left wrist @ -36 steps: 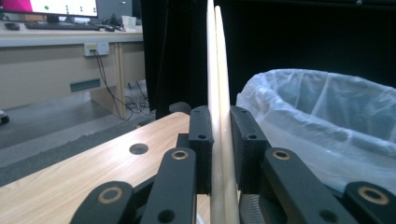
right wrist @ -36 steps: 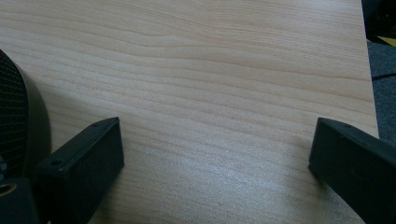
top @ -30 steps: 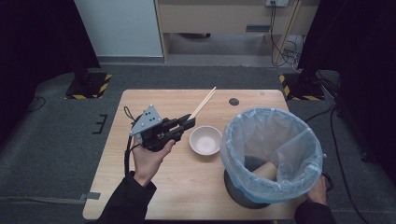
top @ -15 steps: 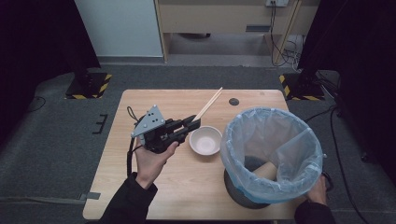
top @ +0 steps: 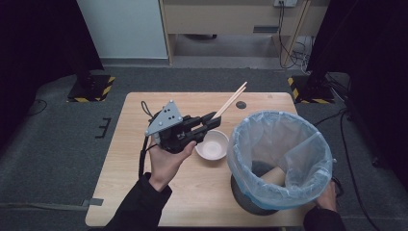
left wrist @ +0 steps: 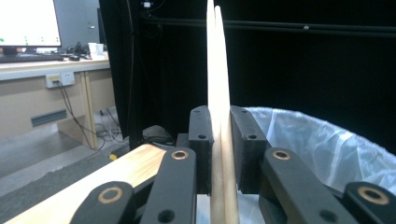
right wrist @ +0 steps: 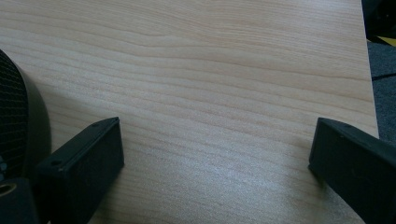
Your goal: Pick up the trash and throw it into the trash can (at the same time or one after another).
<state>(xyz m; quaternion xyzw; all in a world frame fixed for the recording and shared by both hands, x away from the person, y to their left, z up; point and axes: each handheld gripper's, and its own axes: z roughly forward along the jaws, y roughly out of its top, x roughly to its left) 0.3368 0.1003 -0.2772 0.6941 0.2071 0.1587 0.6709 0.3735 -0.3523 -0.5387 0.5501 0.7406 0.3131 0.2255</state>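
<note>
The left gripper (top: pixel 210 120) is held up over the middle of the wooden table (top: pixel 120 178), its jaws pressed tight on a pair of chopsticks (top: pixel 231 99) that slant up and away toward the table's far right; in the left gripper view the 2 pale sticks (left wrist: pixel 218 79) rise side by side straight between the black jaws. The person's left hand (top: pixel 166 161) grips the tool from beneath, with the grey three-cornered plate on top. Just below the jaw tips sits a small white bowl (top: pixel 211 145) on the table, close beside a dark bin lined with a pale blue bag (top: pixel 281 159) at the table's right (a brownish object lies inside it, too dim to identify). The right hand (top: pixel 327 197) shows at the bin's near right edge. In the right gripper view the right gripper (right wrist: pixel 215 154) has its 2 jaws spread wide over bare wood, holding nothing, with the bin's dark wall (right wrist: pixel 18 116) at the left edge.
</note>
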